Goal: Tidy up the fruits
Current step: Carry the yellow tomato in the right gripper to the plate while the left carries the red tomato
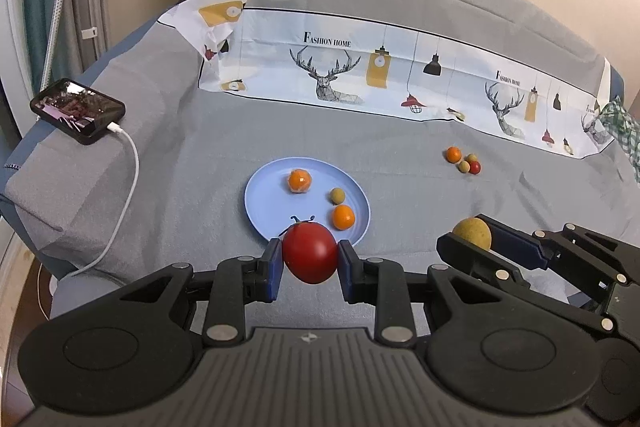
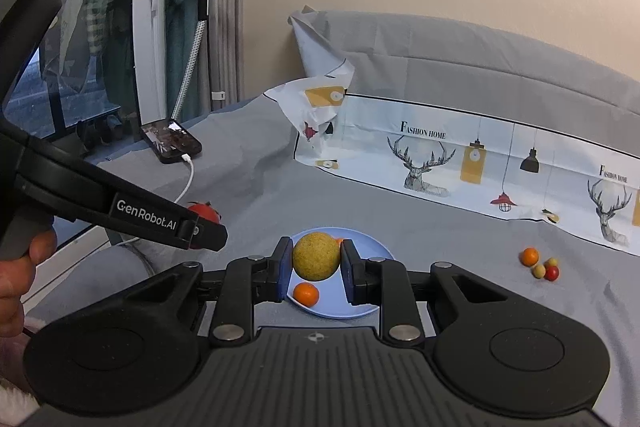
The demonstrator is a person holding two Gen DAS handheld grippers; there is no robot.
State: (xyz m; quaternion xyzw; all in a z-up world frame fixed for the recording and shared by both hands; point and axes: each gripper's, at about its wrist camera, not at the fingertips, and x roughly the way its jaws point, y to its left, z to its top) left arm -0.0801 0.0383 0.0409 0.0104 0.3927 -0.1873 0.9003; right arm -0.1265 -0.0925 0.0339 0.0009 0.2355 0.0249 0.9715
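Fruits are gripped in both grippers: a red tomato (image 1: pixel 310 258) is clamped between the pads of the left gripper (image 1: pixel 310 265), and a yellow ball-shaped fruit (image 2: pixel 316 256) is clamped in the right gripper (image 2: pixel 316 269). Both are held over the near rim of the blue plate (image 1: pixel 267 201). Only the left wrist view shows three fruits on the plate. Only the right wrist view shows a hand (image 2: pixel 16 279) and a window (image 2: pixel 72 59). A grey-covered bed (image 1: pixel 400 227) carries the plate, four loose small fruits (image 1: pixel 464 161) and a charging phone (image 1: pixel 78 111).
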